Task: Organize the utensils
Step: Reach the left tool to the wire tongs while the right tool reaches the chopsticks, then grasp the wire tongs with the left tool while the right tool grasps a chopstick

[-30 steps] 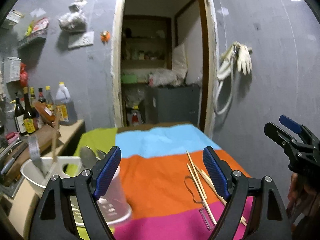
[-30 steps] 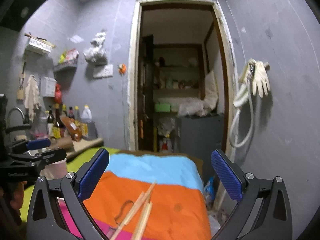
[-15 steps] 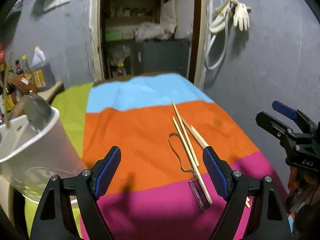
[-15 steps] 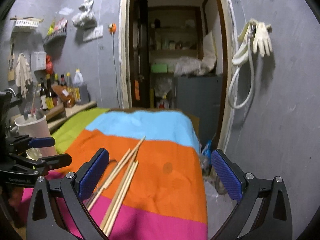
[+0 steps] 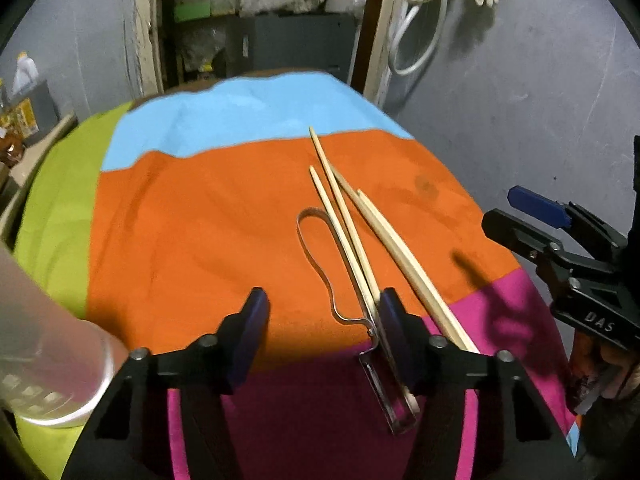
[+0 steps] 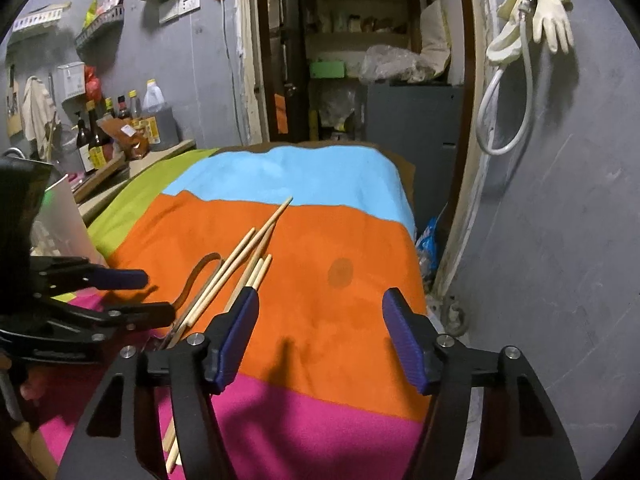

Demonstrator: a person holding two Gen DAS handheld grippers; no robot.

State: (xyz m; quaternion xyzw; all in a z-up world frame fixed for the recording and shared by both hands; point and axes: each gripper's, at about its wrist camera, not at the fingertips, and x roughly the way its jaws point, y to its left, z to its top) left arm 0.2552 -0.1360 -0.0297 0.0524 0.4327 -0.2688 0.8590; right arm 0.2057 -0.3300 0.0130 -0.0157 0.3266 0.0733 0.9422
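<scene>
My left gripper (image 5: 322, 334) and right gripper (image 6: 320, 330) have just been closing, both empty, above the chopsticks (image 5: 340, 216).

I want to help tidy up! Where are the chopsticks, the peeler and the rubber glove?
chopsticks (image 5: 394, 240), left wrist view, middle of the thick pair.
peeler (image 5: 310, 252), left wrist view, its looped metal handle.
rubber glove (image 6: 554, 20), right wrist view, the palm.

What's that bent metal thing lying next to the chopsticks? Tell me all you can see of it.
The peeler looks like thin silvery metal: a long looped wire handle on the orange stripe of the cloth, and a flat slotted blade head on the pink stripe. It lies flat, lengthwise beside the chopsticks, which touch or overlap it. The left hand-held gripper hovers over its blade end, open.
</scene>
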